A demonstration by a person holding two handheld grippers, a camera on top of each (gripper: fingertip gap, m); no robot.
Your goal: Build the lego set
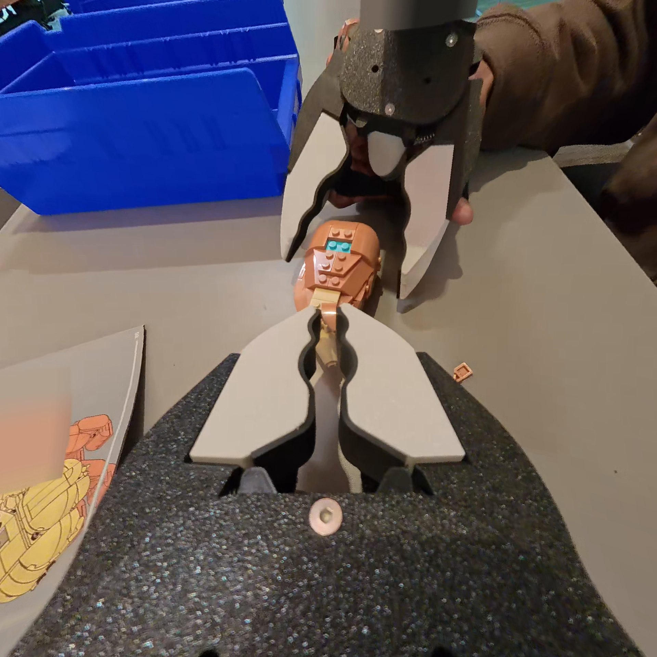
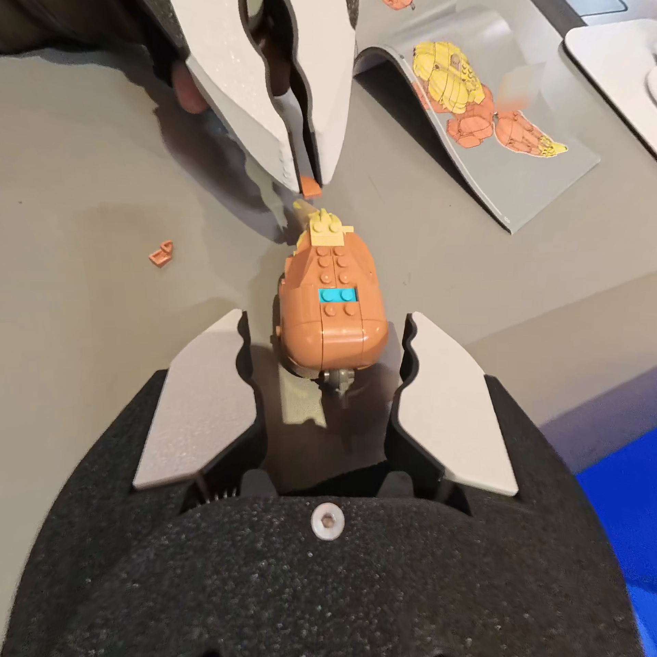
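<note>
A brown Lego model [image 2: 334, 316] with a teal plate on top and a tan end lies on the grey table [image 2: 89, 142]. It also shows in the left wrist view [image 1: 337, 263]. My left gripper [image 1: 329, 313] is shut on a small brown piece [image 2: 311, 187] and holds it just above the model's tan end [image 2: 325, 229]. It shows at the top of the right wrist view [image 2: 308, 179]. My right gripper [image 2: 325, 316] is open, with its jaws on either side of the model's rounded end and a gap on each side. It shows at the top of the left wrist view [image 1: 350, 277].
A loose small brown piece [image 2: 161, 253] lies on the table beside the model, also seen in the left wrist view [image 1: 463, 373]. An open instruction booklet [image 2: 497, 135] lies near the left gripper. Blue bins [image 1: 142, 124] stand at the back left. A white object [image 2: 622, 71] lies beyond the booklet. About 6 centimeters separates my left fingertips from my right.
</note>
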